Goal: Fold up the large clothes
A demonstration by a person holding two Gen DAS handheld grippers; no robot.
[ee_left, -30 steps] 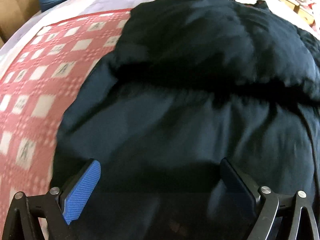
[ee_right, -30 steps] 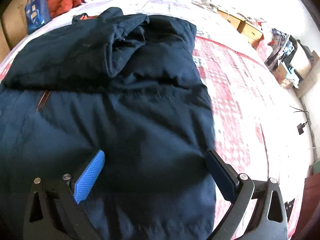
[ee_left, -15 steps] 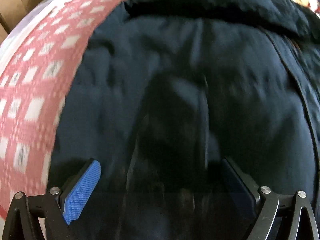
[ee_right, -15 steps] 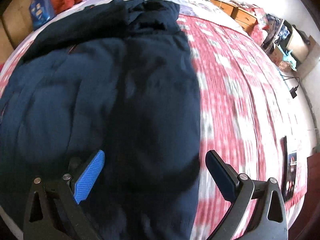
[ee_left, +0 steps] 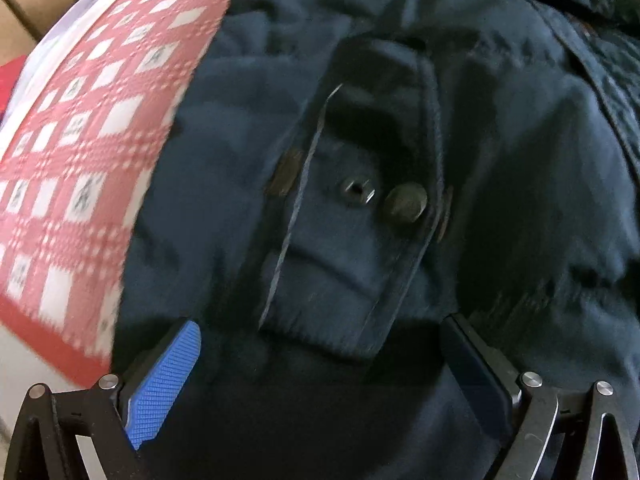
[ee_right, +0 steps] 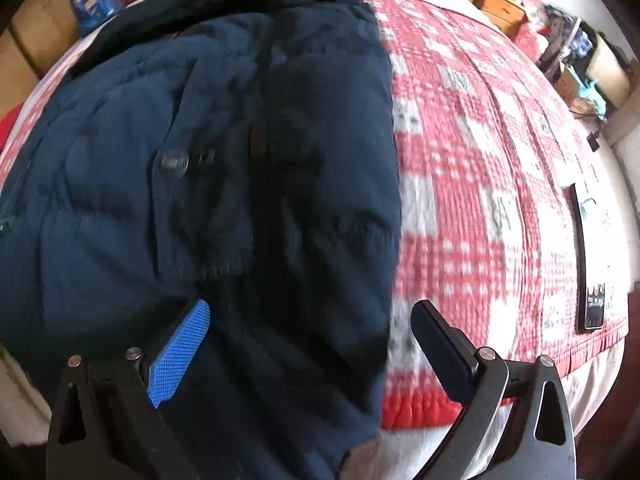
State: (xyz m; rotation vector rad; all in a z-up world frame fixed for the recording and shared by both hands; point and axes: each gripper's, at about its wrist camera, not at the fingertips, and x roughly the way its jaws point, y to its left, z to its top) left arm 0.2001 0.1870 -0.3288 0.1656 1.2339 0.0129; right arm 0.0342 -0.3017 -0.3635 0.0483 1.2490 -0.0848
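jacket: i see a large navy padded jacket [ee_right: 192, 184] spread on the bed; puffy quilted shell, matte, softly creased, covering most of the near half and reaching the near edge.
cuff tab: in the left wrist view a flat stitched strap [ee_left: 360, 216] lies on the sleeve, with a round dull metal snap [ee_left: 405, 202] and a socket stud [ee_left: 357, 192] beside it.
bedspread: red and white woven check bedspread [ee_right: 472, 184], ribbed and textured, bare toward the right edge of the bed; it also shows along the left edge in the left wrist view [ee_left: 80, 168].
flat dark object: thin black rectangular slab [ee_right: 588, 256] lying near the right edge of the bed, well apart from the jacket; i cannot tell what it is.
left gripper: my left gripper [ee_left: 324, 384] has its jaws spread wide, holding nothing, low over the sleeve fabric, pointing up the jacket.
right gripper: my right gripper [ee_right: 316, 352] is likewise wide apart and empty, straddling the jacket's right margin; blue textured pad over cloth, black finger over the bedspread.
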